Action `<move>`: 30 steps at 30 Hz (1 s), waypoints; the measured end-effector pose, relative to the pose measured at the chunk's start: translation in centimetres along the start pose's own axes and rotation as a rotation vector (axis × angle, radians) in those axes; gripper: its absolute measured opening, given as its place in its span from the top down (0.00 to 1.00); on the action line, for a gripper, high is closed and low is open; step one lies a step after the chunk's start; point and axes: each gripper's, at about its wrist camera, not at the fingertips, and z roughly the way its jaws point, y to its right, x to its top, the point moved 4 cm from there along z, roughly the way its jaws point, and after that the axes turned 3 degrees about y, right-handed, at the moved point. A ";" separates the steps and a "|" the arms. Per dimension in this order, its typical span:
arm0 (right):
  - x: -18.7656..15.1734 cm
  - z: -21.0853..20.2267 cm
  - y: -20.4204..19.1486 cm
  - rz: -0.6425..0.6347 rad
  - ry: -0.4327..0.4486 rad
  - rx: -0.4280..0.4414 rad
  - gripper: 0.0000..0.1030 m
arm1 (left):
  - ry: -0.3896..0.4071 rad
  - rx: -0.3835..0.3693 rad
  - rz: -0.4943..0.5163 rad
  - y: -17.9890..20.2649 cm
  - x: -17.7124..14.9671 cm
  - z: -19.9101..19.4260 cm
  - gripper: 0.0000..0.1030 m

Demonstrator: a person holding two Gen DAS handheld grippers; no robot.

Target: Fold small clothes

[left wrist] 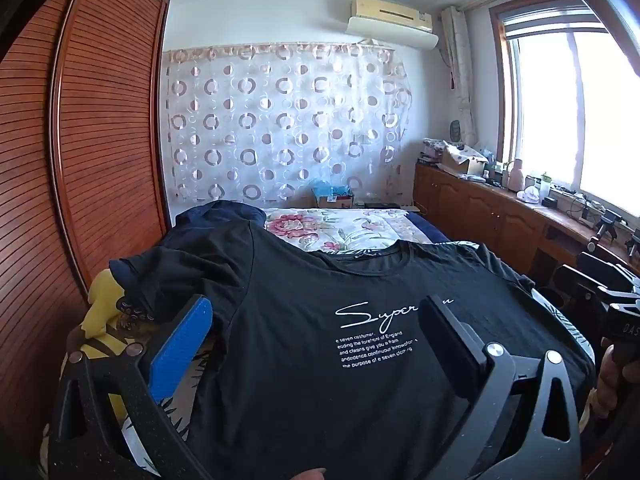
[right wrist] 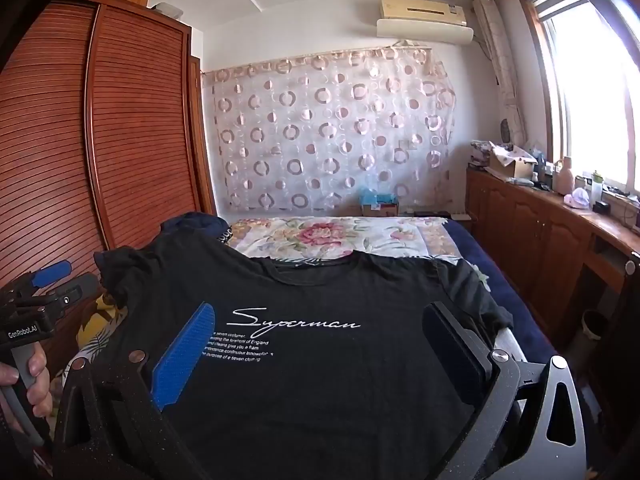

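Note:
A black T-shirt (left wrist: 320, 360) with white "Superman" script lies spread face up on the bed, collar toward the far wall; it also shows in the right wrist view (right wrist: 320, 380). My left gripper (left wrist: 316, 320) is open and empty, held above the shirt's lower chest, jaws wide apart. My right gripper (right wrist: 320, 328) is open and empty too, above the same area, a little to the right. The left gripper's handle (right wrist: 36, 312) shows at the left edge of the right wrist view. The shirt's left sleeve (left wrist: 160, 280) drapes over other clothes.
A yellow garment (left wrist: 100, 312) and a dark blue one (left wrist: 216, 216) lie left of the shirt. A floral bedspread (left wrist: 340, 228) covers the far bed. A wooden wardrobe (left wrist: 100, 140) stands left; a cluttered wooden cabinet (left wrist: 500, 208) runs under the window at right.

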 end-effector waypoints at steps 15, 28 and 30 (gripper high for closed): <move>0.4 -0.5 -0.2 -0.001 0.015 0.009 0.00 | 0.003 0.006 0.007 0.4 0.1 -0.1 0.00; 0.0 -0.3 -0.1 0.000 0.024 0.013 0.00 | 0.017 0.011 0.010 -0.2 0.7 -1.0 0.00; 0.0 -0.3 -0.1 0.000 0.024 0.014 0.00 | 0.018 0.011 0.010 -0.2 0.8 -1.1 0.00</move>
